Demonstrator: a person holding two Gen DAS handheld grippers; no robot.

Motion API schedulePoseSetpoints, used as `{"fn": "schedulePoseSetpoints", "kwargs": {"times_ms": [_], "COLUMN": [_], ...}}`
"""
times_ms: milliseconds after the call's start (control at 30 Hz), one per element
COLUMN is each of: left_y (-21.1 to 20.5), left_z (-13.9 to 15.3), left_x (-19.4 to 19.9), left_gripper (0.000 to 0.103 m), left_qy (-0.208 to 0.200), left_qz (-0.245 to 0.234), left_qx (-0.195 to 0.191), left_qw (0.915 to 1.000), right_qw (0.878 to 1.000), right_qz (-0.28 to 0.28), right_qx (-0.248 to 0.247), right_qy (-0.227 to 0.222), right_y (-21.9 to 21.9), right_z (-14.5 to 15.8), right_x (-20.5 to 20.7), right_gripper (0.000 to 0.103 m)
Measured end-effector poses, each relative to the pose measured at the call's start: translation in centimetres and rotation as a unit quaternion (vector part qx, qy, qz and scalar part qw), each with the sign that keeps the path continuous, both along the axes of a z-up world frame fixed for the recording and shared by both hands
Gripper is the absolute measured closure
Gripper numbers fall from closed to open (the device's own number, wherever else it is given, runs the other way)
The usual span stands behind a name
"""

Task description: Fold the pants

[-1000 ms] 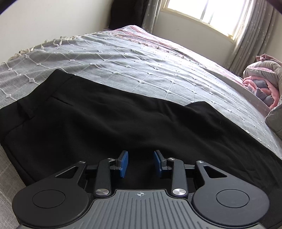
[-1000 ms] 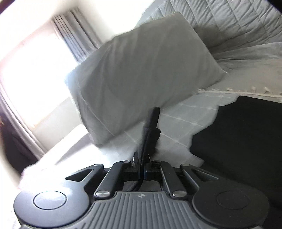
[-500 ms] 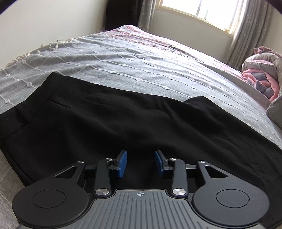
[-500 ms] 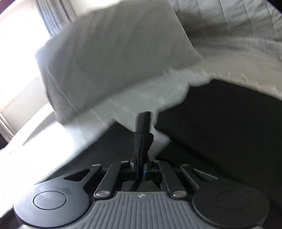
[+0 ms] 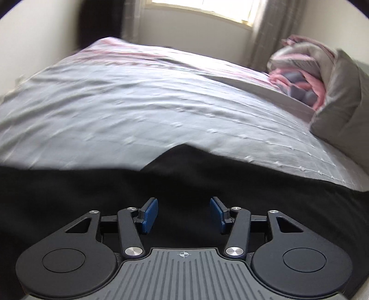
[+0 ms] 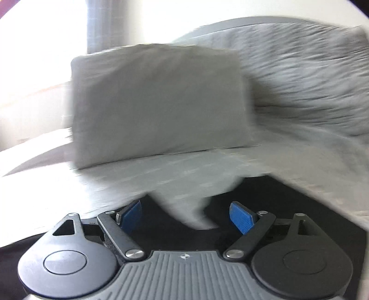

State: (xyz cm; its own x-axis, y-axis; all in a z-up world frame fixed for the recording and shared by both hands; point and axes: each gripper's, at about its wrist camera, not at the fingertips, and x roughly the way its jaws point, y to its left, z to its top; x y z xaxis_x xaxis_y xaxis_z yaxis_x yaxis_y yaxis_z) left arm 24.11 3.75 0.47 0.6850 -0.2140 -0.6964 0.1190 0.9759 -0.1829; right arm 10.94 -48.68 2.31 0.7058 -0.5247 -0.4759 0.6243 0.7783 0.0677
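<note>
The black pants (image 5: 92, 189) lie flat on a grey bedspread (image 5: 138, 110), filling the lower half of the left wrist view. My left gripper (image 5: 183, 213) hovers just above the dark cloth with its jaws opening and nothing between the blue pads (image 5: 150, 214). In the right wrist view the pants (image 6: 288, 207) spread below and to the right. My right gripper (image 6: 188, 215) has its jaws opening wide, blue pads (image 6: 241, 218) apart, with no cloth pinched between them; the fabric lies beneath.
A grey pillow (image 6: 156, 101) stands ahead of the right gripper, with a quilted grey headboard (image 6: 311, 69) behind it. A rolled pink and grey blanket (image 5: 306, 76) and a grey pillow (image 5: 341, 101) sit at the bed's far right. A window (image 5: 203, 9) is beyond.
My right gripper let go of the black fold it was pinching and its jaws swung wide. The left gripper's jaws widened and it slid along the pants; both views are blurred by motion.
</note>
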Motion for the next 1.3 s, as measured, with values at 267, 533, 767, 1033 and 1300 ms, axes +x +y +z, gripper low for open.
{"fn": "schedulePoseSetpoints", "kwargs": {"times_ms": [267,533,767,1033,1300], "left_y": [-1.6,-1.5,1.9,9.7,25.5], "left_z": [-2.8,-2.0,1.1,-1.8,-2.9], "left_x": [8.5,9.6,6.0,-0.5,-6.0], "left_gripper": [0.067,0.067,0.065,0.063,0.087], "left_qy": [0.042,0.007,-0.023,-0.008,0.014], "left_qz": [0.04,0.042,0.053,0.11,0.225], "left_qx": [-0.027,-0.018,-0.038,0.035,-0.117], "left_qw": [0.998,0.9989,0.9976,0.9932,0.9672], "right_qw": [0.962,0.964,0.964,0.964,0.964], "right_qz": [0.203,0.191,0.196,0.2,0.2], "right_qx": [0.155,0.147,0.139,0.131,0.129], "right_qy": [0.101,0.111,0.115,0.12,0.12], "right_y": [4.5,3.6,5.1,5.5,6.1], "right_z": [-6.5,-7.6,-7.5,-7.5,-7.6], "right_x": [6.2,5.8,6.4,6.4,6.6], "right_gripper": [0.031,0.031,0.027,0.024,0.02]}}
